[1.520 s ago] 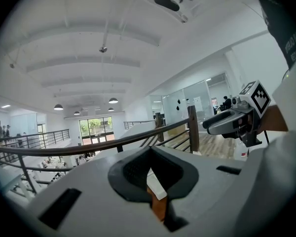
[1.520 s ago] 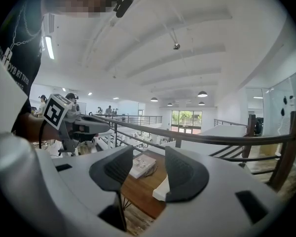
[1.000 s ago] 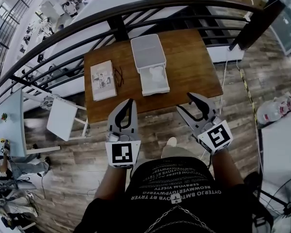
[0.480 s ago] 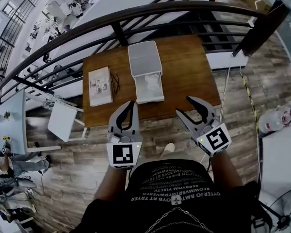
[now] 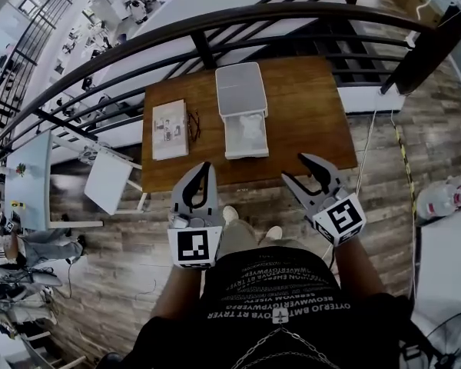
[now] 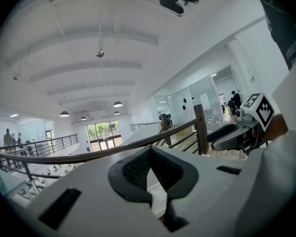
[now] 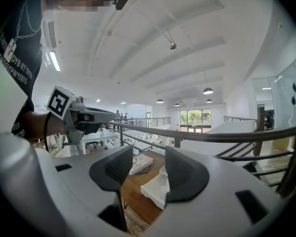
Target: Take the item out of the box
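Left gripper: grey two-jaw gripper with a black-and-white marker cube [image 5: 206,167], held over the plank floor on the person's side of the table; its dark pads [image 6: 130,174] are drawn together to a thin slit and nothing sits between them.
Right gripper: matching grey gripper with a marker cube [image 5: 300,169], held level with the left one; its 2 jaws stand wide apart and empty, and its own view looks between them at the table and the box.
Box: flat white rectangular box [image 5: 245,146] near the middle of the table, open, with its lid [image 5: 240,88] lying flat beyond the tray, at the railing side.
Item: pale white item [image 5: 250,127] lying inside the open tray, well apart from both grippers; its shape is too small to make out.
Table: brown wooden rectangular table [image 5: 307,114], standing against the railing.
Booklet: light printed booklet [image 5: 170,129] flat on the table, left of the box.
Glasses: dark thin-framed glasses [image 5: 192,126] between the booklet and the box.
Railing: dark curved metal railing [image 5: 253,15] beyond the table, with a lower floor visible past it.
Person: black printed T-shirt [image 5: 280,298] at the bottom of the head view, with both forearms stretched forward.
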The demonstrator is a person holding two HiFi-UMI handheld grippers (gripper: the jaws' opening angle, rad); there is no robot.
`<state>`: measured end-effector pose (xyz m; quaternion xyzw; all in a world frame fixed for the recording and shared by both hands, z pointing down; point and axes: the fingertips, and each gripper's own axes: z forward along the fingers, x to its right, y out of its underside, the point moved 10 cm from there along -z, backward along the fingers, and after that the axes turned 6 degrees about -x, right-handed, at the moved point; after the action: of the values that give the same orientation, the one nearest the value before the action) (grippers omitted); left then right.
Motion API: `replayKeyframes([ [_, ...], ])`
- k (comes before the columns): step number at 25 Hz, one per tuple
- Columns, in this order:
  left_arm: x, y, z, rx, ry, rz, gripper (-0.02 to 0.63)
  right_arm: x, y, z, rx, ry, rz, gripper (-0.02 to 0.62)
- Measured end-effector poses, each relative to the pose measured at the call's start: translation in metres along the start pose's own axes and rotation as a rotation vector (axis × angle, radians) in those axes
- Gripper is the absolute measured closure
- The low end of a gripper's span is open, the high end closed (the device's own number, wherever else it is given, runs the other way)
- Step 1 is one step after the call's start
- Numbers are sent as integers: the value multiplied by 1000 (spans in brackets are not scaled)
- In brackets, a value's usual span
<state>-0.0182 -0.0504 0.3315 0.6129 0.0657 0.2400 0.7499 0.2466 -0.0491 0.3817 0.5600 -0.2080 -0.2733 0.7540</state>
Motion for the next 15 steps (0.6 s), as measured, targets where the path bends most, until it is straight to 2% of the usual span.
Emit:
replayKeyframes([
  [8,-11,9,2,5,-8,4,600,-9,14,17,-31,-3,10,394],
  [15,-29,15,21,21,-16,-10,601,1,24,41,-89,5,23,394],
])
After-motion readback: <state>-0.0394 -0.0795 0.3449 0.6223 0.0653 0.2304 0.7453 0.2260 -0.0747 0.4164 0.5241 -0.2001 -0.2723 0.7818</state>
